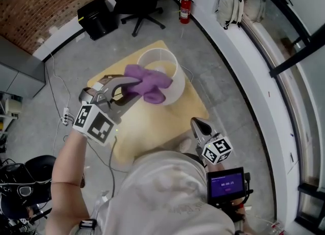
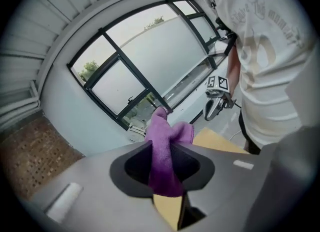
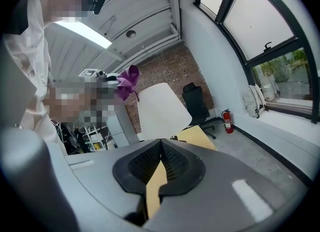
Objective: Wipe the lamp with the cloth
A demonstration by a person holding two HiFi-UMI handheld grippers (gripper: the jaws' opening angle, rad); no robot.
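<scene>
My left hand-held gripper is clamped on the cloth, its jaws pinching the fabric near one end. Seen from the head view, the cloth sticks out past the jaw tips and lies over the near rim of the lamp. I cannot tell whether it actually touches the shade.

In the left gripper view the cloth's long axis runs straight along the jaws. A short tail hangs back toward the camera and the larger, bunched part stands up beyond the tips. The cloth is purple, soft and crumpled, folded on itself.

The lamp is a plain white drum shade standing upright. Its axis is vertical and its open top faces up toward the head camera. It stands near the far edge of a pale yellow worktop.

My right hand-held gripper sits low at the near side of the worktop, well apart from the lamp. Its jaws are together at the tips with nothing between them.
</scene>
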